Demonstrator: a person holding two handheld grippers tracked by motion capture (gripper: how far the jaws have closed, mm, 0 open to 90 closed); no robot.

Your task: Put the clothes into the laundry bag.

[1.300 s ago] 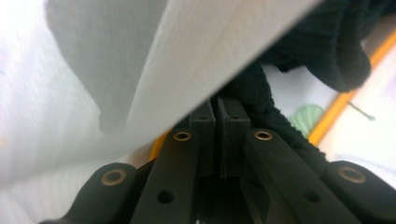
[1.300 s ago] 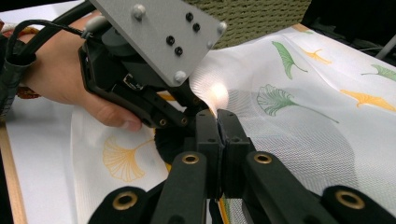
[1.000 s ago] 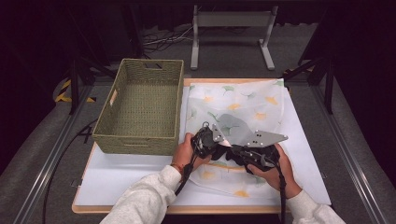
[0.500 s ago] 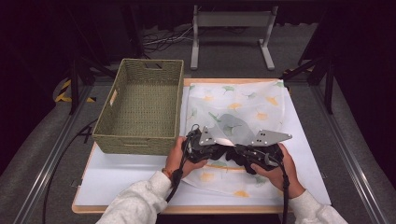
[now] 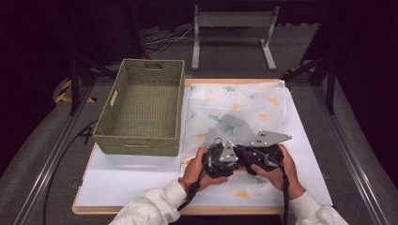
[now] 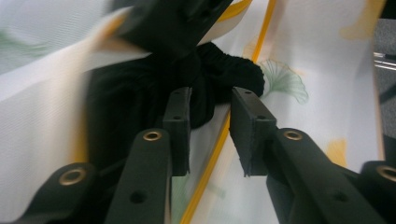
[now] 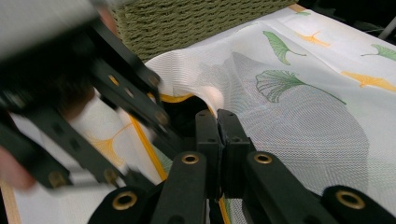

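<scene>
**Two Grippers Brought Together Over Mesh Bag on Work Table**

A white mesh bag (image 5: 234, 112), printed with green and yellow ginkgo leaves and edged in yellow, is seen spread flat across the right half of a white table (image 5: 117, 183). A woven green basket (image 5: 143, 110) is set just beside it on the left, its near wall touching the bag's edge. Both grippers are held close together at the bag's near portion, each gripped by a hand in a light sleeve.

In the left gripper view, the left gripper (image 6: 210, 126) is shown with its jaws spread apart, a yellow seam (image 6: 219, 144) passing between them and a dark garment (image 6: 219, 81) lying just ahead, partly under the mesh. In the right gripper view, the right gripper (image 7: 217, 126) is seen with its jaws pressed together at the bag's lifted yellow-trimmed opening; whether fabric is pinched between them cannot be told. The left gripper is blurred there.
</scene>
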